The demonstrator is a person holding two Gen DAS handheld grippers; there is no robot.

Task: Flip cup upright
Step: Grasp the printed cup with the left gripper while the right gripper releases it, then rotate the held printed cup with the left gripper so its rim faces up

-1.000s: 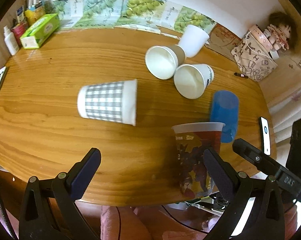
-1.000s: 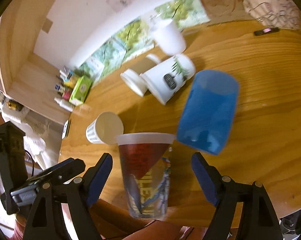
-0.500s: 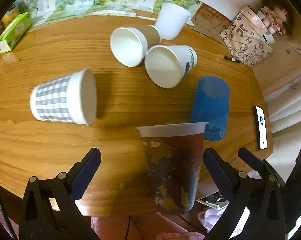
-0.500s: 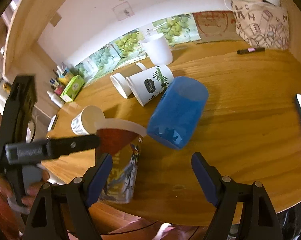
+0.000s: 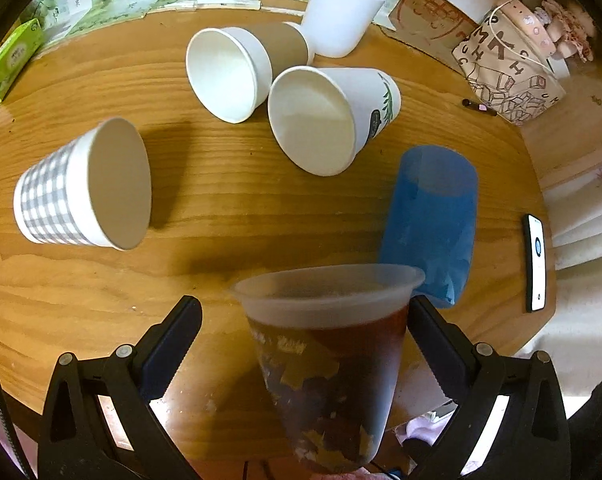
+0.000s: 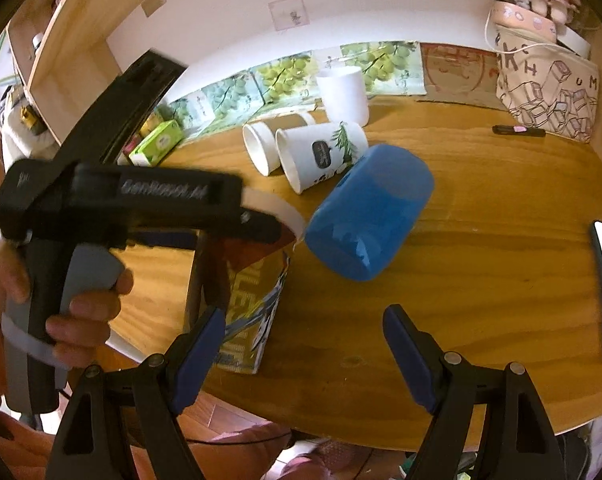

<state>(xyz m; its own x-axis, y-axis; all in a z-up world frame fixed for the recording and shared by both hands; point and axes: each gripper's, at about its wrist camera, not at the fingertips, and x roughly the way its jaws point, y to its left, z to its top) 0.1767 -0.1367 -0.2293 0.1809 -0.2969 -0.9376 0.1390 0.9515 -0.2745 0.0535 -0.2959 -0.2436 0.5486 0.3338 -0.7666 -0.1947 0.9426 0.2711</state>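
A printed plastic cup (image 5: 329, 364) stands upright at the table's near edge, between the wide-open fingers of my left gripper (image 5: 305, 332); the right finger is close to its rim, touching or not I cannot tell. In the right wrist view the same cup (image 6: 257, 300) is partly hidden by the left gripper's body. My right gripper (image 6: 303, 344) is open and empty, to the cup's right. A blue cup (image 5: 431, 220) (image 6: 369, 212), a checked cup (image 5: 81, 192) and two white paper cups (image 5: 325, 120) (image 5: 237, 68) lie on their sides.
A white cup (image 5: 341, 12) stands mouth-down at the back. A phone (image 5: 535, 262) lies at the right table edge, a printed bag (image 5: 509, 76) and a pen (image 5: 479, 107) at the back right, a green box (image 5: 9, 62) at the back left.
My left gripper has moved right and forward until the printed cup is between its fingers. My right gripper has drawn back to the right, away from that cup.
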